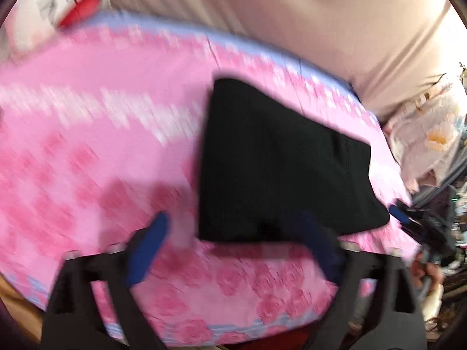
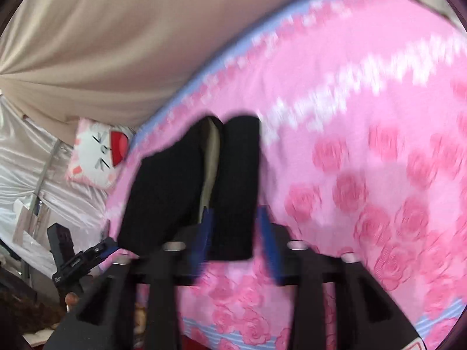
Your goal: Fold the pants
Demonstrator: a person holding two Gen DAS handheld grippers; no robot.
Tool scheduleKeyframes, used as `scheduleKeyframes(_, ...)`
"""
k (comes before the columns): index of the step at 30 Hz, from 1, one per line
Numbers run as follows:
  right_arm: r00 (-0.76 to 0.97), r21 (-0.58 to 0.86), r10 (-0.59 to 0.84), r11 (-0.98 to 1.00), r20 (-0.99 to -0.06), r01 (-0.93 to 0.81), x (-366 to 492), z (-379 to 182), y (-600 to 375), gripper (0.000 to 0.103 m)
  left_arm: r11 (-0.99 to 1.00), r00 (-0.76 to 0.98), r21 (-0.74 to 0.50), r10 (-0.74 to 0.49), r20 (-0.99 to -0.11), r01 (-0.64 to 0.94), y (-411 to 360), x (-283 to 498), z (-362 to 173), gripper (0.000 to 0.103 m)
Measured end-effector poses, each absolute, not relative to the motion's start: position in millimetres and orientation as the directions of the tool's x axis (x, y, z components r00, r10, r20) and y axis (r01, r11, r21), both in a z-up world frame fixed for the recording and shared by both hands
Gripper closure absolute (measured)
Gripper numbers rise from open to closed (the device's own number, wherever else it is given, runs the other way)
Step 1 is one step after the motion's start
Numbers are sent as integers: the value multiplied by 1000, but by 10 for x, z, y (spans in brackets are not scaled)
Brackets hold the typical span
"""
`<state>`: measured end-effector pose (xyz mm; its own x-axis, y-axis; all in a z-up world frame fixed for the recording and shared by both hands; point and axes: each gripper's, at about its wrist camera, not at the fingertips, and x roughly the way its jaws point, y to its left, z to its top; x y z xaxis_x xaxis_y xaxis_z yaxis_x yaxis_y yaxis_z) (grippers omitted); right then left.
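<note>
Left wrist view. The left gripper stands with its jaws wide apart and nothing between them; one blue-padded finger lies over bare bedding, the other over the near edge of the pants. The black pants, folded into a compact block, lie flat on the pink rose-print bedspread right of centre. At the right edge the tip of the right gripper shows, just beside the pants' corner, with part of a hand below it. A beige curtain hangs behind the bed, a white and red cushion sits at the far left corner, and pale floral fabric lies beyond the bed at right. Motion blur softens the whole view.

Right wrist view. The right gripper has its jaws partly open, astride a raised fold of the pants; the fingers appear to stand clear of the cloth, though blur makes contact uncertain. Only this view shows a pale inner strip in the gap between two black folds. The bedspread fills the right side. At left are the cushion, now seen as a cartoon face, the curtain, and the left gripper near the pants' lower corner.
</note>
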<state>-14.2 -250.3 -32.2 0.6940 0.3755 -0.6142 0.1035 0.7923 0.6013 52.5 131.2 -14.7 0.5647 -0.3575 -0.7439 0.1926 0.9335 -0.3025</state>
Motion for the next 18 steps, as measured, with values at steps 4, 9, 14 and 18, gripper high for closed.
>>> scheduleKeyframes(4, 716, 574, 381, 818, -585, 34, 44, -160, -2361, 14, 958, 634, -202, -287, -718, 205, 1245, 647, 35, 5)
scheduleKeyframes(9, 672, 542, 350, 835, -652, 91, 321, -326, -2214, 14, 972, 594, -124, -219, -774, 198, 984, 931, -178, 5)
scheduleKeyframes(14, 750, 325, 209, 946, -628, 9, 331, -45, -1738, 14, 979, 609, 18, -113, -785, 205, 761, 1016, -350, 5)
scheduleKeyframes(18, 753, 9, 56, 998, -656, -67, 447, -86, -1350, 18, 976, 609, 89, -53, -791, 199, 716, 1043, -472, 5)
